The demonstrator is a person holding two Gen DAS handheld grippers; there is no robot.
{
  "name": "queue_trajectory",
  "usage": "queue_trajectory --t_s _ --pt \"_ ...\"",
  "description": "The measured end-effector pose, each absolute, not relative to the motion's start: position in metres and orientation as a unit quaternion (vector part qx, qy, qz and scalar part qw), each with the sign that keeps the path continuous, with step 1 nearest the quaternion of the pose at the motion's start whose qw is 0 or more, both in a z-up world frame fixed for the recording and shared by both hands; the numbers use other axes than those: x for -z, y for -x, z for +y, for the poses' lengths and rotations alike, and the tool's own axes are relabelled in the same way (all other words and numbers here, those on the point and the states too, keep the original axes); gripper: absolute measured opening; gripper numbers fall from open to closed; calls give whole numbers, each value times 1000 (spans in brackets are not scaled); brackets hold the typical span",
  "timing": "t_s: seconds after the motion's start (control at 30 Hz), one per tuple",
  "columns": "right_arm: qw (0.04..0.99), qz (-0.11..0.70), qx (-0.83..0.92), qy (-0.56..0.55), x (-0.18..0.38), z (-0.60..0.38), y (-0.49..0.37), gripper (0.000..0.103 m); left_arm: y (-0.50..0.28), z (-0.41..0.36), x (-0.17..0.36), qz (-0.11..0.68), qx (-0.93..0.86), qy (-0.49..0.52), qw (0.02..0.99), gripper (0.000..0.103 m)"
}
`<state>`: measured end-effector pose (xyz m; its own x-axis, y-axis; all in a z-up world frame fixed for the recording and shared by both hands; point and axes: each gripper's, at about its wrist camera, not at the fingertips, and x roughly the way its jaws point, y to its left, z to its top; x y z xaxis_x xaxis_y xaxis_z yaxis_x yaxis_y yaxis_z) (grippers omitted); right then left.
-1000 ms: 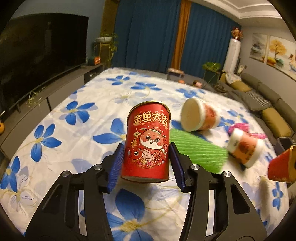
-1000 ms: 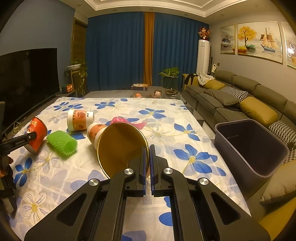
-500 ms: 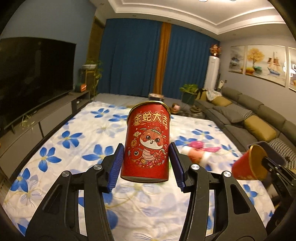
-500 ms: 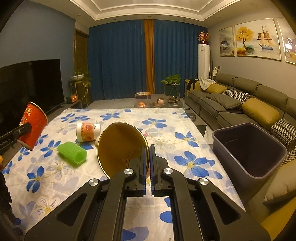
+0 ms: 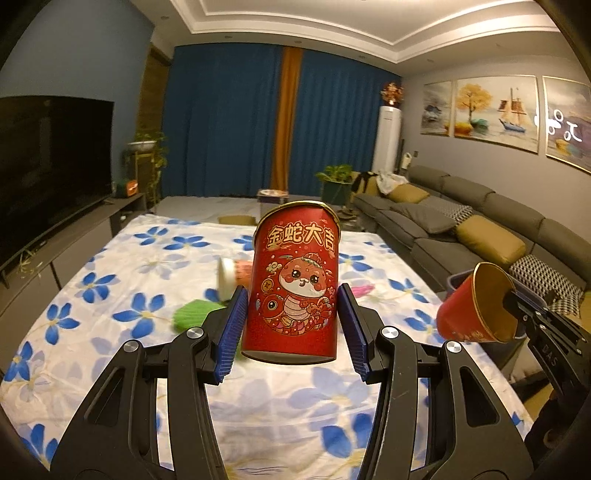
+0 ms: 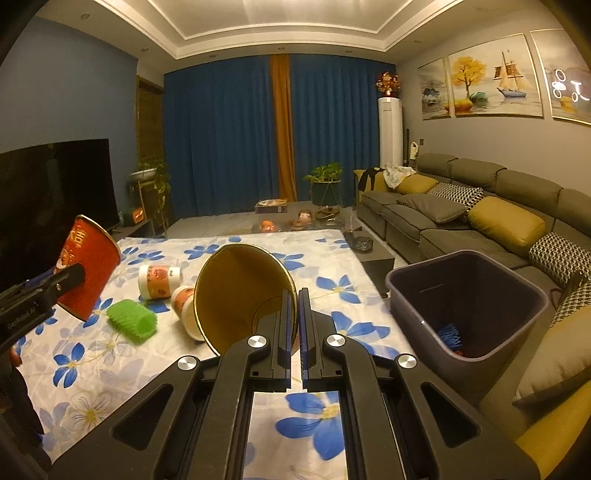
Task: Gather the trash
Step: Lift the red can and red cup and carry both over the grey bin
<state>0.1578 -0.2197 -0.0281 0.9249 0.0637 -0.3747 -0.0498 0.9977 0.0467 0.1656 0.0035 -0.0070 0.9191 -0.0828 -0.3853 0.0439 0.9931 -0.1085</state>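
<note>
Lighting: I am seeing a dim, warm-tinted room in both wrist views, with the light coming from a recessed ceiling cove (image 6: 280, 22) and small downlights overhead. Glare: the framed paintings (image 6: 491, 85) are throwing white reflections at the far right. Shadows: soft and shallow on the flowered cloth (image 5: 110, 295); the television (image 5: 48, 173) is reading as near black. Blur: in the left view, the green item (image 5: 192, 314) and the cup (image 5: 232, 275) lying on the cloth are smearing; the red cup (image 5: 295, 291) between the fingers is staying sharp. Distortion: fisheye bending is curving walls and ceiling, and dark vignetting is closing every corner.
</note>
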Motion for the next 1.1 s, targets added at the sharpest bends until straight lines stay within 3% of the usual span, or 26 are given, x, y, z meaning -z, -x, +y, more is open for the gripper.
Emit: queue_trajectory --t_s 1.1 --pt "982 143 112 -41 3 -368 -160 5 -217 -180 -10 173 166 -16 971 49"
